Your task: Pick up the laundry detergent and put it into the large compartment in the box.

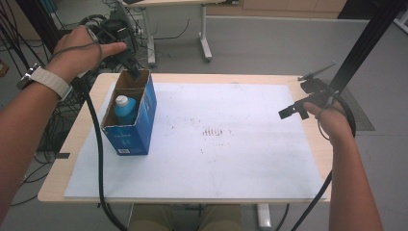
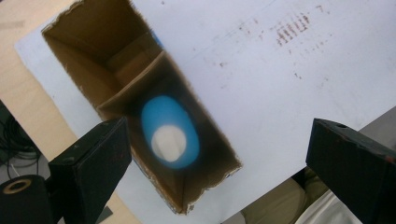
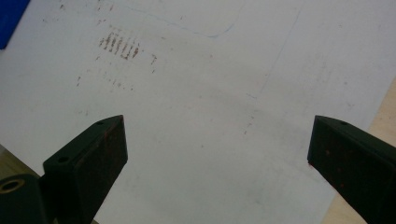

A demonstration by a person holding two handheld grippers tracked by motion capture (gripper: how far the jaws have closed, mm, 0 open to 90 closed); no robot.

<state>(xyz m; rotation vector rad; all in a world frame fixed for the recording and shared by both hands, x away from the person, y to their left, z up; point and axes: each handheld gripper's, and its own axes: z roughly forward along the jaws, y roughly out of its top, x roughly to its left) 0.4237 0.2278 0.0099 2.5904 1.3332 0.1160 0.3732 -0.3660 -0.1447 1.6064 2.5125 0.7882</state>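
The left gripper (image 1: pixel 131 65) hovers above a blue carton (image 1: pixel 132 126) — jaws spread — holding a blue bottle (image 2: pixel 170 133). The right gripper (image 1: pixel 294 111), jaws also spread, hangs over the white sheet (image 1: pixel 231 139).

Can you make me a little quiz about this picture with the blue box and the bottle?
1. True or false: the blue bottle stands inside the open blue box.
2. Which gripper hovers over the box? A) the left gripper B) the right gripper C) both
3. What lies under the box, covering most of the table?

Key
1. True. Its white cap points up, in the compartment nearer the person.
2. A. Its fingers are spread wide above the bottle, holding nothing.
3. A big white sheet with small reddish-brown marks.
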